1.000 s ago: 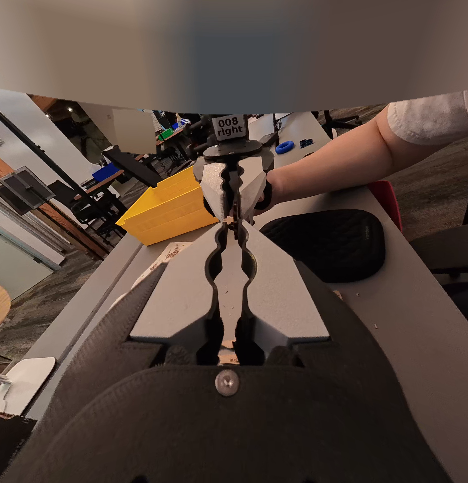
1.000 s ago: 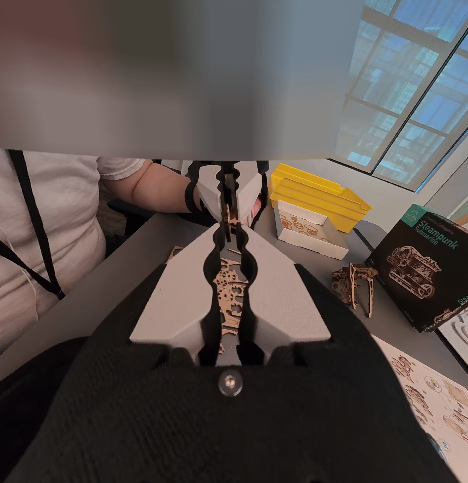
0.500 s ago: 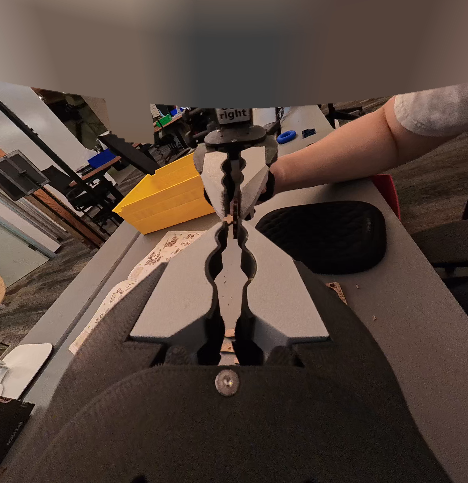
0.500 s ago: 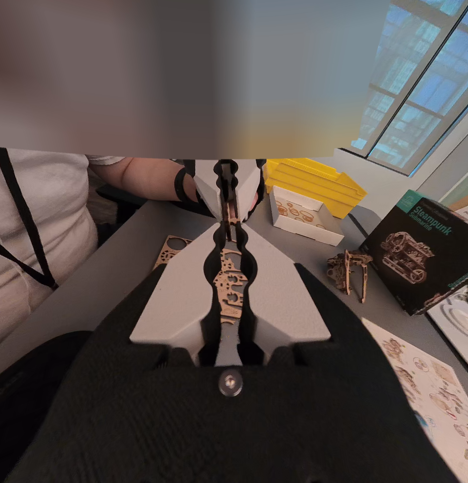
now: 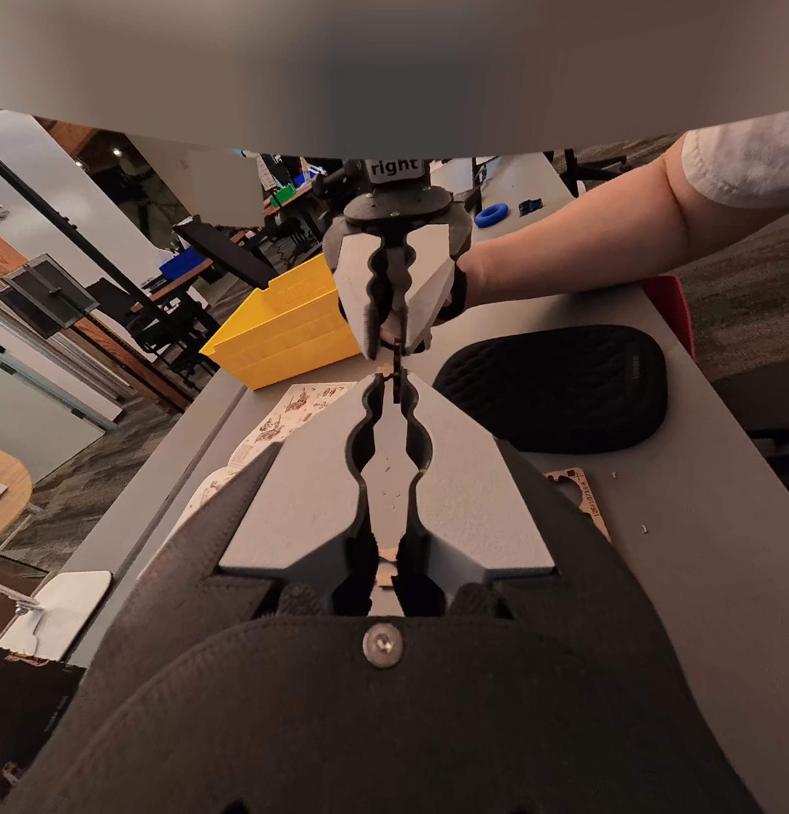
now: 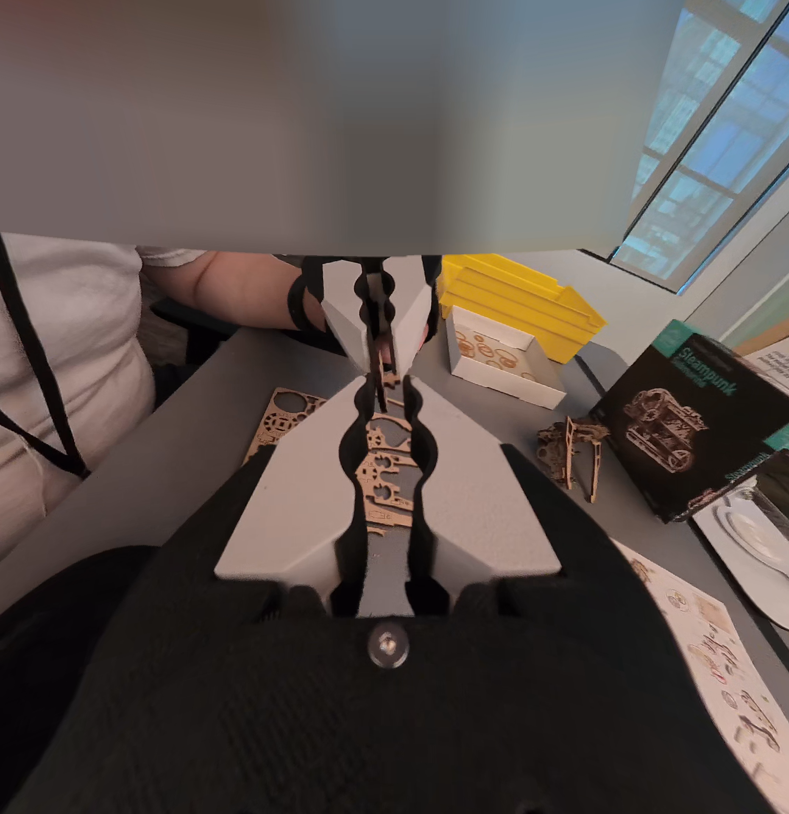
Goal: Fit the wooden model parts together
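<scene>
Wooden model parts meet right between the two sets of tips, up in the air above the grey table (image 5: 538, 317). From the left wrist view, our left gripper (image 5: 390, 378) is clamped on a small pale wooden piece (image 5: 386, 370) at its very tips, and a thin dark wooden piece (image 5: 397, 372) stands edge-on against it. Opposite us, the right gripper (image 5: 389, 348) points back our way, pinching that dark piece from above. Behind sits a yellow bin (image 5: 287, 330), a black pad (image 5: 555, 387) to the right, an instruction sheet (image 5: 304, 405) on the left, and a cut-out wooden sheet corner (image 5: 577, 493) near our right finger.

Now the right wrist view: our right gripper (image 6: 386, 382) is pinched onto the thin dark piece (image 6: 380, 387), with the pale notched piece (image 6: 392, 379) touching it just to the right. The left gripper (image 6: 380, 359) faces us, tips nearly meeting ours. Below lies a fretted wooden parts sheet (image 6: 383, 480). To the right we see a white tray (image 6: 498, 361) of rings, a partly built wooden model (image 6: 568, 453), and the dark kit box (image 6: 687, 423).
</scene>
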